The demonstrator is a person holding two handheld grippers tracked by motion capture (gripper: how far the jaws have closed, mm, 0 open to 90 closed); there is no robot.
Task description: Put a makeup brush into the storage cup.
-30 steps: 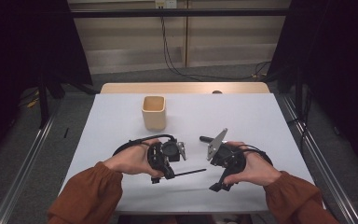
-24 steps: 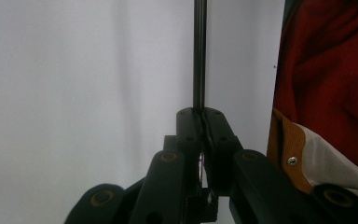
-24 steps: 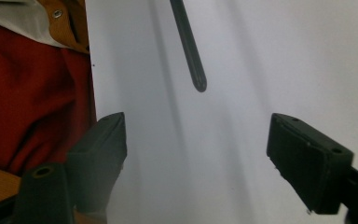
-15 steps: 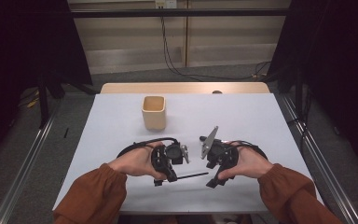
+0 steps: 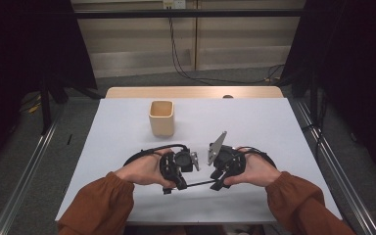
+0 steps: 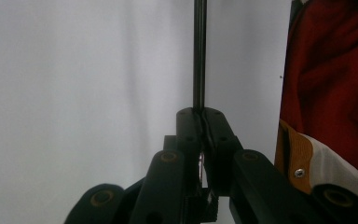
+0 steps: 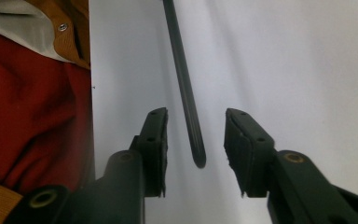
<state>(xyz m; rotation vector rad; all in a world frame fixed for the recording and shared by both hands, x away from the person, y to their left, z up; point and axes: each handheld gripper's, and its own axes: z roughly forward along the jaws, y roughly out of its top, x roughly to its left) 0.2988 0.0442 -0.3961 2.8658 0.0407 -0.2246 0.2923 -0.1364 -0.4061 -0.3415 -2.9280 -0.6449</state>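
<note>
Between our hands, a thin smooth black rod (image 5: pixel 198 184): left gripper (image 6: pixel 204 122) clenched on one end, right gripper (image 7: pixel 195 140) released around the other, matte white desk (image 5: pixel 254 122) below

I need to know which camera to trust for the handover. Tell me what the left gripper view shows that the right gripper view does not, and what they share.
Left gripper view: the left gripper has its jaws shut on one end of the thin dark rod, which runs straight up and away.

Right gripper view: the right gripper has its jaws open, with the rod's free rounded end in the gap between them, not yet clamped.

Both: the same rod, the white table, and red and brown clothing at one edge.
</note>
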